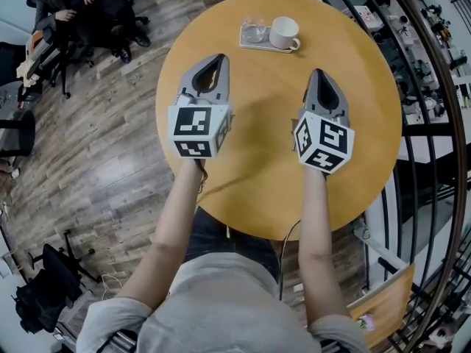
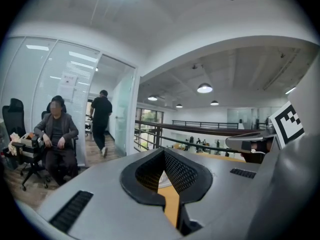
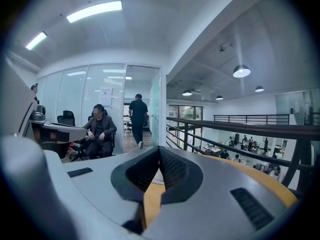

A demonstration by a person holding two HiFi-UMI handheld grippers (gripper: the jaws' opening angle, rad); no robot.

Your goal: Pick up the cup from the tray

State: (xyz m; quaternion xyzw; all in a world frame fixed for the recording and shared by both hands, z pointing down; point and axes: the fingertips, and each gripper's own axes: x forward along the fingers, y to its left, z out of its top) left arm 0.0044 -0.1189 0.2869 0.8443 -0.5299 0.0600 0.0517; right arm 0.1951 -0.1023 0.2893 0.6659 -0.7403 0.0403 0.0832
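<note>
Currently both tongs hover over the round wooden table (image 1: 257, 168), side by side and pointing toward its far edge.

**Left gripper** (image 1: 219, 57): the jaws are together, tips meeting, with nothing between them. The left gripper view confirms this: the two black ribbed pads (image 2: 180, 171) join at the tip (image 2: 163, 150), and only the table surface shows through the gap behind them. Its marker cube (image 1: 197, 129) sits just ahead of the person's left hand.

**Right gripper** (image 1: 318, 72): the jaws are likewise closed and empty. In the right gripper view the tips meet (image 3: 159, 148), with bare tabletop visible below. Its marker cube (image 1: 324, 142) sits at the rear.

**Cup** (image 1: 283, 32): a white cup, upright, standing on the right half of a small rectangular tray (image 1: 249, 47) near the far edge of the table. Its handle points to the near right. A clear glass (image 1: 255, 29) stands on the left half of the same tray, just beside the cup.

**Position relative to the tongs:** the cup lies ahead of both grippers and apart from both. It falls between the lines of the two tips, nearer the right gripper, slightly left of that gripper's tip. Neither gripper touches the cup or the tray.
</note>
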